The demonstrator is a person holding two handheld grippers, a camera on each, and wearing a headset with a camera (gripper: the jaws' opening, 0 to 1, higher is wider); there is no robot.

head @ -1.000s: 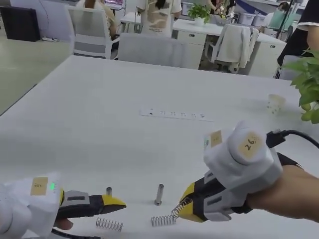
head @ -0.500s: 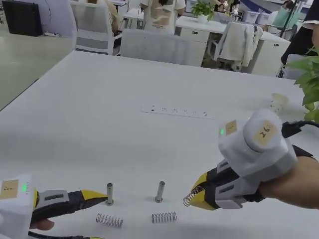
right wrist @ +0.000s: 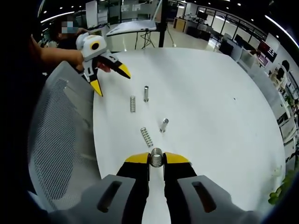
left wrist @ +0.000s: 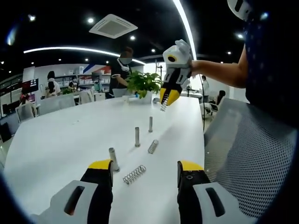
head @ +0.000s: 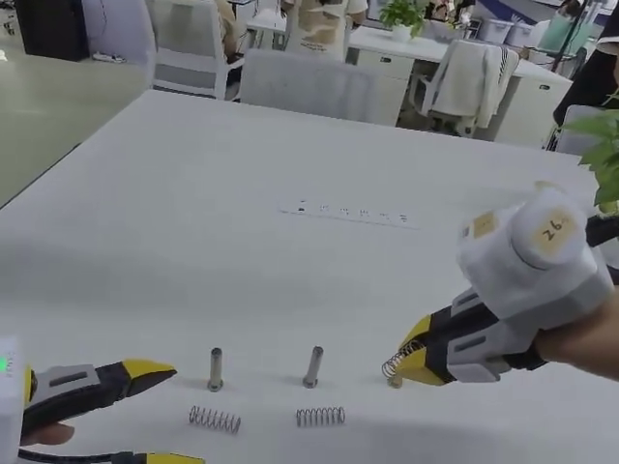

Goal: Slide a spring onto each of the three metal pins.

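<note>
Right gripper [head: 411, 360] clenched on spring [head: 395, 363], held slanted just over the end pin [left wrist: 150, 123], probably to line its coil up for threading; left gripper [left wrist: 145, 170] spread, empty, idle beside first pin [head: 215, 369].

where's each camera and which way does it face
Head view: headset, facing down at the table; left hand-held gripper, right hand-held gripper, a forearm show.
Left gripper view: along its open jaws, across the pins toward the right one.
Right gripper view: along jaws shut on a spring, toward the left one.
Shared: both gripper views show pins.
</note>
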